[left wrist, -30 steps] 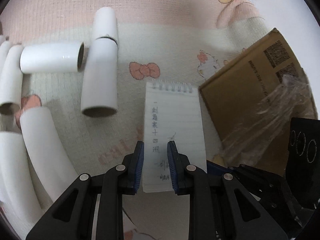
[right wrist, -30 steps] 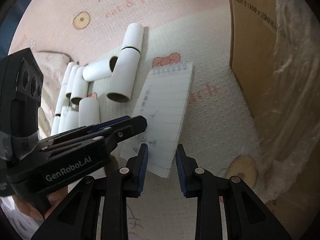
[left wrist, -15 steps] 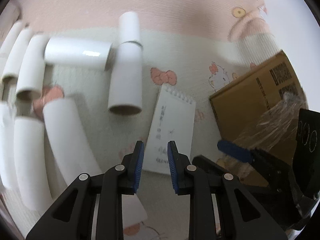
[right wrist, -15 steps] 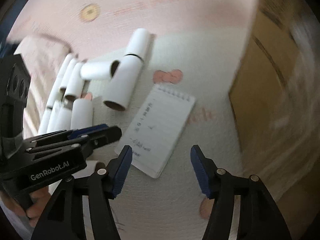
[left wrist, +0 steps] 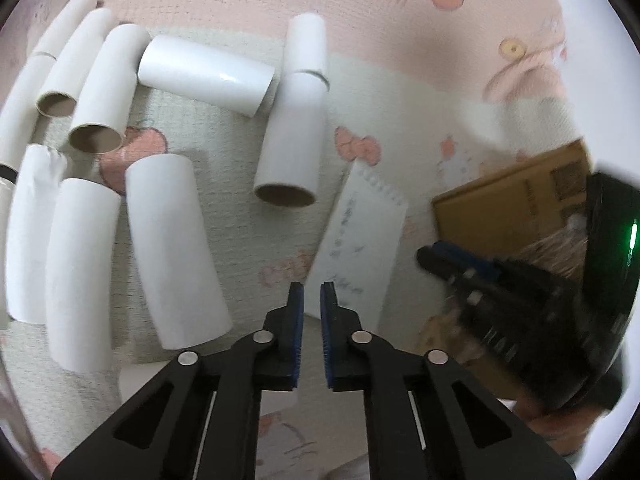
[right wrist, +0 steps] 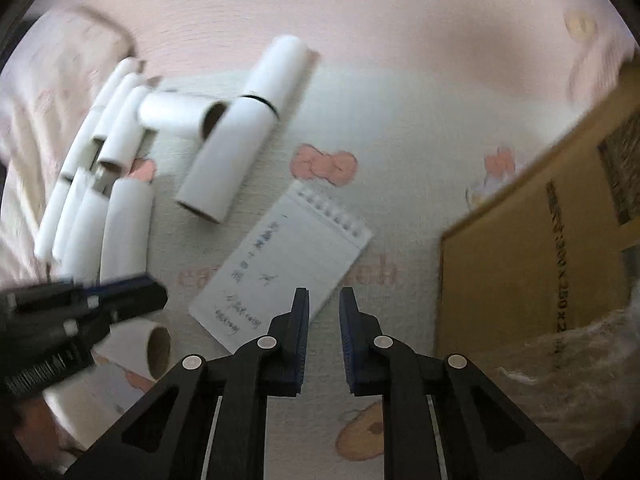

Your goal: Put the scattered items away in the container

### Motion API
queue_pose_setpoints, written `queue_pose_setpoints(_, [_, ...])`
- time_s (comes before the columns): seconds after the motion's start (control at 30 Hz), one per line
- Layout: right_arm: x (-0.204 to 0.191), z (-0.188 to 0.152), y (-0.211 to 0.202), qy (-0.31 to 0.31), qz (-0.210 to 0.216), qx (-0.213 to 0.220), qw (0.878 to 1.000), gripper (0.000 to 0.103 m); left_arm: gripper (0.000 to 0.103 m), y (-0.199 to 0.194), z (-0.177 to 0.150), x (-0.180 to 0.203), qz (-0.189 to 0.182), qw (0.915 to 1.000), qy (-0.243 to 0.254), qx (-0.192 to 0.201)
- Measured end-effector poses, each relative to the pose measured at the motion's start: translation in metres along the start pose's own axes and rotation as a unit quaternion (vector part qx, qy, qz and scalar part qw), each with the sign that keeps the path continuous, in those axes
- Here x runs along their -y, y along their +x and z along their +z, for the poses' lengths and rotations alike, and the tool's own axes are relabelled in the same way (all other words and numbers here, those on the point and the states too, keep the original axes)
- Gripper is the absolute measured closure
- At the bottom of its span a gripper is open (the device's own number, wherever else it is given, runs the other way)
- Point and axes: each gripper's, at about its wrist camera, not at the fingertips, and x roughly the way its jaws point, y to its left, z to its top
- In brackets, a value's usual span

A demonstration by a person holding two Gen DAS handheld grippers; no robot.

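While both grippers hang empty above the mat (right wrist: 400,128), left gripper (left wrist: 311,292) and right gripper (right wrist: 323,298) just closed to narrow slits, the notepad (right wrist: 288,264) lies flat beside the cardboard box (right wrist: 520,264). Risk noted: pads may skid off thin paper; tubes (left wrist: 172,248) could be rolled away.

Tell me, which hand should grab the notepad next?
Probably right: the right gripper hovers at the notepad's near edge, with the cardboard box beside it. The left gripper sits nearer the paper tubes.
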Motion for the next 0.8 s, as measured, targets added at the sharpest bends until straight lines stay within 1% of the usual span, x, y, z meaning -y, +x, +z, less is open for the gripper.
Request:
queue_pose_setpoints(0.07, [0.006, 0.008, 0.007, 0.017, 0.001, -0.019, 1.0, 0.091, 0.098, 0.007, -0.002, 0.005, 0.012, 0.9997, 0.01, -0.016])
queue_pose_setpoints(0.17, [0.009, 0.023, 0.013, 0.019, -0.015, -0.022, 0.999, 0.091, 0.098, 0.023, -0.006, 0.013, 0.048, 0.9967, 0.025, -0.061])
queue_pose_setpoints(0.2, [0.01, 0.028, 0.014, 0.022, -0.017, -0.023, 0.999, 0.09, 0.099, 0.028, -0.006, 0.015, 0.054, 0.9952, 0.026, -0.078])
queue_pose_setpoints(0.23, [0.011, 0.033, 0.015, 0.025, -0.015, -0.024, 0.999, 0.09, 0.099, 0.031, -0.006, 0.017, 0.055, 0.9945, 0.028, -0.085])
queue_pose_setpoints(0.33, [0.014, 0.047, 0.02, 0.035, -0.002, -0.026, 0.999, 0.09, 0.098, 0.037, -0.003, 0.024, 0.059, 0.9931, 0.039, -0.094])
queue_pose_setpoints(0.43, [0.022, 0.058, 0.025, 0.054, -0.007, -0.022, 0.998, 0.09, 0.098, 0.043, -0.001, 0.027, 0.06, 0.9918, 0.043, -0.104])
queue_pose_setpoints(0.57, [0.03, 0.063, 0.037, 0.072, -0.006, -0.014, 0.997, 0.09, 0.098, 0.047, 0.001, 0.024, 0.059, 0.9917, 0.04, -0.107])
queue_pose_setpoints(0.63, [0.027, 0.061, 0.046, 0.065, -0.012, -0.019, 0.998, 0.09, 0.098, 0.048, 0.002, 0.02, 0.05, 0.9926, 0.034, -0.105])
queue_pose_setpoints(0.73, [0.024, 0.058, 0.05, 0.044, -0.027, -0.006, 0.999, 0.09, 0.098, 0.047, 0.003, 0.015, 0.04, 0.9937, 0.024, -0.102])
queue_pose_setpoints(0.8, [0.023, 0.057, 0.051, 0.032, -0.038, -0.007, 0.999, 0.09, 0.098, 0.047, 0.005, 0.011, 0.033, 0.9943, 0.008, -0.102])
